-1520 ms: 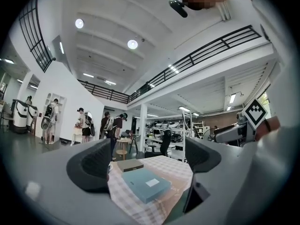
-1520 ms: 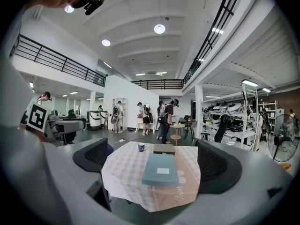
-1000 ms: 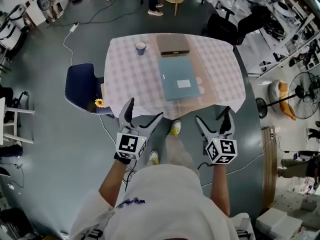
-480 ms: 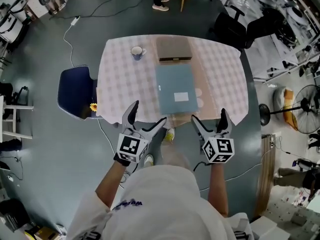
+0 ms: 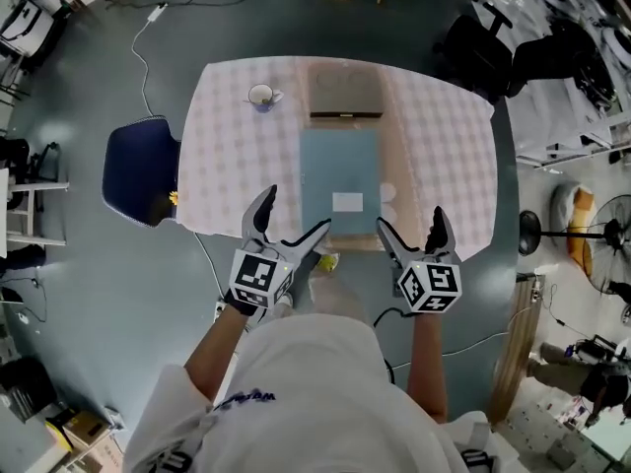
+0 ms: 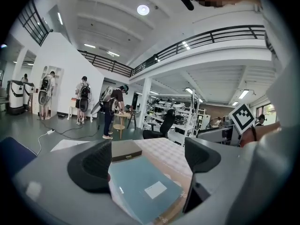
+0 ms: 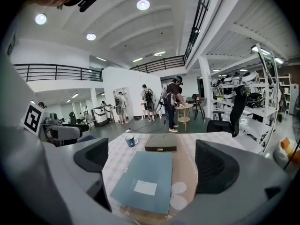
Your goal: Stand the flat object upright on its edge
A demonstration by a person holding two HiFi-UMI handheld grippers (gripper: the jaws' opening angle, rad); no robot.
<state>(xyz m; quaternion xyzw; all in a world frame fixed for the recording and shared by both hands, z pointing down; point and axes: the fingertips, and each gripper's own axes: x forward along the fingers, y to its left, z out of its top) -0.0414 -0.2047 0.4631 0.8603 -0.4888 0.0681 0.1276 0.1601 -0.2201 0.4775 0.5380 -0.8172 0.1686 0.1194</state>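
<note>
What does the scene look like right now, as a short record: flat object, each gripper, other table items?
flat object: blue folder, lying flat on table, untouched
left gripper: open, empty, clear of folder
right gripper: open, empty, clear of folder
brown box: just beyond folder's far edge
mug: left of box

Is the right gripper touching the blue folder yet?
Apart. The right gripper view shows the right gripper open, its jaws clear of the blue folder lying flat on the table ahead.
</note>
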